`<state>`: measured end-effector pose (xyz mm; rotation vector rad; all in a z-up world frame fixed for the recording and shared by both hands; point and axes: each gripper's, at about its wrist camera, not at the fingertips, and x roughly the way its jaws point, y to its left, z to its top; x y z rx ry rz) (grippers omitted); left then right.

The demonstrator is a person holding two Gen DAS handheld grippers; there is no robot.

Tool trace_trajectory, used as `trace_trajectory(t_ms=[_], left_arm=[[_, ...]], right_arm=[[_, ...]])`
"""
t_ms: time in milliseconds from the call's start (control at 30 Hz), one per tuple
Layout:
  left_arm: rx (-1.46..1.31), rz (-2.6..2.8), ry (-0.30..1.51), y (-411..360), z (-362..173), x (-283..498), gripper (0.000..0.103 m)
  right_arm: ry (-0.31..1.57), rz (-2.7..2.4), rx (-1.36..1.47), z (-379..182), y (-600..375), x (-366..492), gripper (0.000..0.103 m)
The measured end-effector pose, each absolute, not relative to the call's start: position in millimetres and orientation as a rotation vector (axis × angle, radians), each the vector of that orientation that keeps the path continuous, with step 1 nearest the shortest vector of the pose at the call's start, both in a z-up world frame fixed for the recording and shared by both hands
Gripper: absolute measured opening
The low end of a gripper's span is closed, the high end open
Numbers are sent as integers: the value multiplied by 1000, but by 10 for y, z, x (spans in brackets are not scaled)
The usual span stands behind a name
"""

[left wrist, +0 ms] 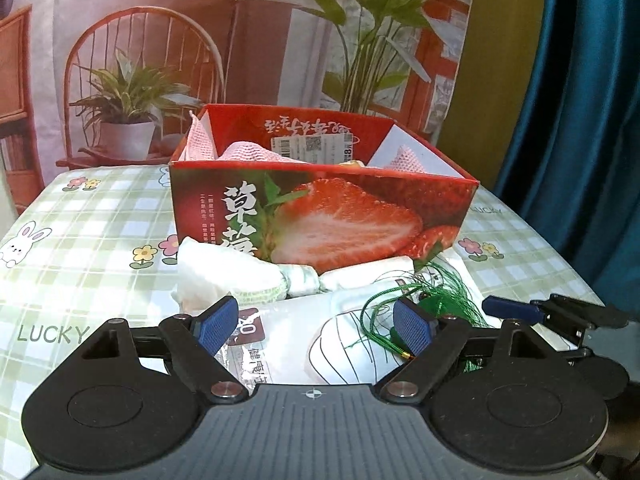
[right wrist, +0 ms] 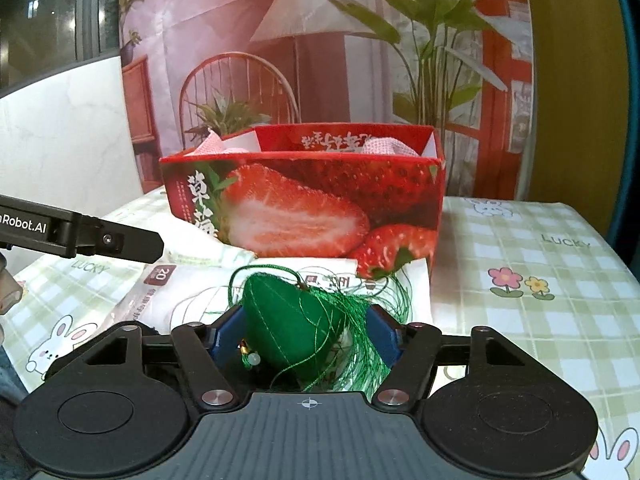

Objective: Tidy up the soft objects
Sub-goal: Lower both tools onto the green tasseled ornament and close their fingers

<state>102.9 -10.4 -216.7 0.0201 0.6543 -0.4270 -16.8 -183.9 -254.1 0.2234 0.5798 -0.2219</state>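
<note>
Two grippers work near the red strawberry-printed cardboard box [right wrist: 304,196]: the right gripper [right wrist: 306,332] pinches a green stuffed tasselled pouch [right wrist: 296,320], presumably for boxing, while the left gripper [left wrist: 316,326] hangs spread above a white plastic packet [left wrist: 344,336].

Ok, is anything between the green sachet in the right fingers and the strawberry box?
Only the box's own near wall. The green sachet sits between the right gripper fingers, just in front of the strawberry box, whose top is open; pink netting already lies inside.
</note>
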Motion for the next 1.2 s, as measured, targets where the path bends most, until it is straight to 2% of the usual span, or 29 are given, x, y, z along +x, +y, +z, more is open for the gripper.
trace_trajectory(t_ms=[333,433,633,700,800,900,1200], left_arm=[[-3,-458,693,-154,-2276,1103,85],[-16,-494,695,-186,-2282,1095,82],[-15,-588,742,-309,-2377,1087,68],[-22,-601,762,-314,-2417,1106,58],[-65,-640,786,-302,-2463,1137,50],[-73,-657,794,-317,-2488,1142,46],[-120,-677,823,-288,-2554,1157,45]], right_arm=[[626,-173,206,-2684,-1784,-32,59],[624,-152,205,-2693,-1757,-9,54],[612,-49,169,-2679,-1607,43,52],[614,-37,159,-2686,-1582,62,52],[610,-35,163,-2686,-1587,67,52],[608,-31,168,-2680,-1591,62,52],[612,-30,181,-2708,-1614,57,53]])
